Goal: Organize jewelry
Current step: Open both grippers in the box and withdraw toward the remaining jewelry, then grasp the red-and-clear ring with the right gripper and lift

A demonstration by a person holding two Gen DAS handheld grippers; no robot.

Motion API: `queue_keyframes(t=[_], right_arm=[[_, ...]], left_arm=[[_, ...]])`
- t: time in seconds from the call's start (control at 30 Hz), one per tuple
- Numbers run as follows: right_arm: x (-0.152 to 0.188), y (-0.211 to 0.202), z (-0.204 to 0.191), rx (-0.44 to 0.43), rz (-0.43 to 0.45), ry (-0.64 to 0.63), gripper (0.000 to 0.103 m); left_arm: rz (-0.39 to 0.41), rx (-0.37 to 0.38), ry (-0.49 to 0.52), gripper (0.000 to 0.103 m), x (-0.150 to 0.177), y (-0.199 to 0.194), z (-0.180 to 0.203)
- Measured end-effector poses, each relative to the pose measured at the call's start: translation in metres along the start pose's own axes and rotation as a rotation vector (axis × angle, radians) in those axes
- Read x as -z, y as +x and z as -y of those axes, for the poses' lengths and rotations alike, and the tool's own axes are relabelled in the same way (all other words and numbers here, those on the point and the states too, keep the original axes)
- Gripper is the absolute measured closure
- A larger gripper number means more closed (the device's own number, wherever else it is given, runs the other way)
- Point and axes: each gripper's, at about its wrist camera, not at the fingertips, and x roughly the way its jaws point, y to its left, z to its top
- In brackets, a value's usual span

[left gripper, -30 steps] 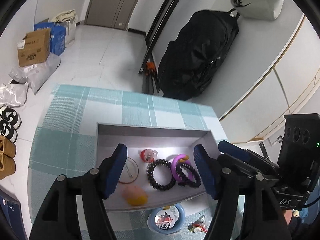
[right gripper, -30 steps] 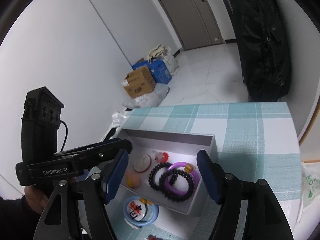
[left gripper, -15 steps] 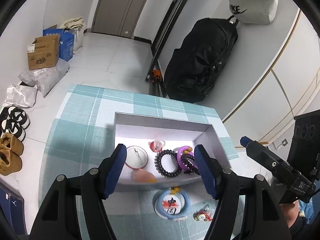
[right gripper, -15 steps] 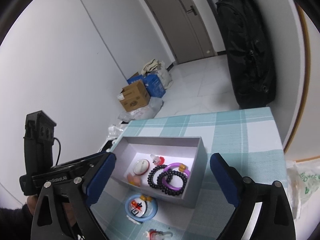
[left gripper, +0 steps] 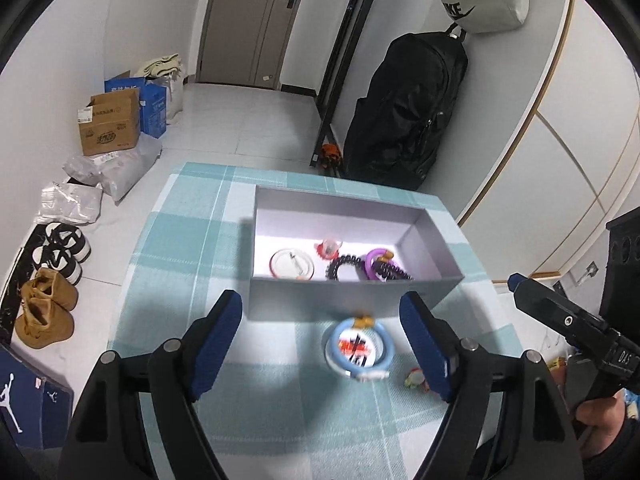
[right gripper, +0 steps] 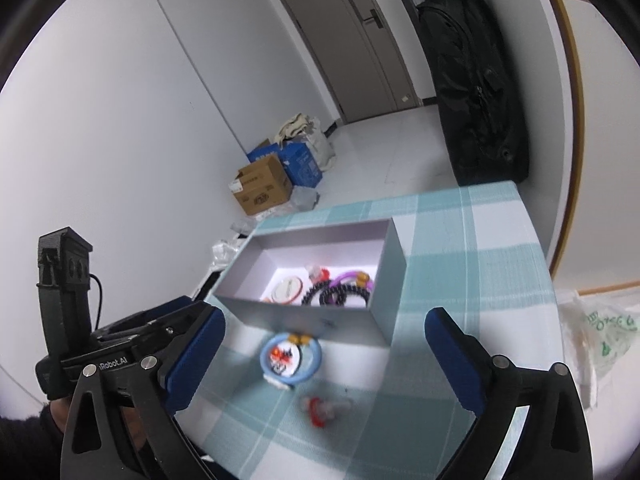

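pulled back from grey box; both left gripper and right gripper open, empty. next: grasp blue ring before box.

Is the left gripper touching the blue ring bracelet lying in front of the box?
Apart. The left wrist view shows the left gripper wide open, with bare tablecloth between each pad and the blue ring bracelet.

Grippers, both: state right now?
Left gripper: open, holding nothing.
Right gripper: open, holding nothing.
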Motion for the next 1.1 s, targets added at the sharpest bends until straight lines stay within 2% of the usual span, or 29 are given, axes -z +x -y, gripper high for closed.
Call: queue_keyframes(t=[0.33, 0.5, 0.67, 0.73, 0.8, 0.9, 0.97, 1.0, 1.1], right_arm=[[0.02, -0.003, 0.004, 0.057, -0.076, -0.026, 0.0], [0.034, 0.007, 0.008, 0.097, -0.166, -0.023, 0.0], [0.046, 0.014, -0.001, 0.091, -0.216, -0.079, 0.002], [0.049, 0.019, -0.007, 0.093, -0.234, -0.12, 0.007], [0.054, 0.027, -0.013, 0.099, -0.264, -0.16, 0.024], [0.061, 0.039, -0.018, 0.115, -0.301, -0.209, 0.042], [0.064, 0.046, -0.023, 0.138, -0.306, -0.267, 0.045], [0.064, 0.046, -0.025, 0.14, -0.301, -0.287, 0.05], [0.064, 0.05, -0.026, 0.129, -0.297, -0.297, 0.054]], left_arm=[[-0.023, -0.044, 0.026, 0.025, 0.016, -0.004, 0.006], [-0.047, -0.063, 0.089, 0.024, 0.025, -0.003, 0.016], [-0.07, -0.058, 0.074, 0.024, 0.029, -0.002, 0.014], [-0.076, -0.057, 0.072, 0.024, 0.029, -0.001, 0.012], [-0.09, -0.051, 0.075, 0.024, 0.031, -0.001, 0.014], [-0.117, -0.056, 0.079, 0.025, 0.033, 0.002, 0.013], [-0.119, -0.047, 0.076, 0.025, 0.032, 0.003, 0.012], [-0.12, -0.038, 0.074, 0.025, 0.032, 0.003, 0.011], [-0.12, -0.029, 0.076, 0.025, 0.032, 0.003, 0.011]])
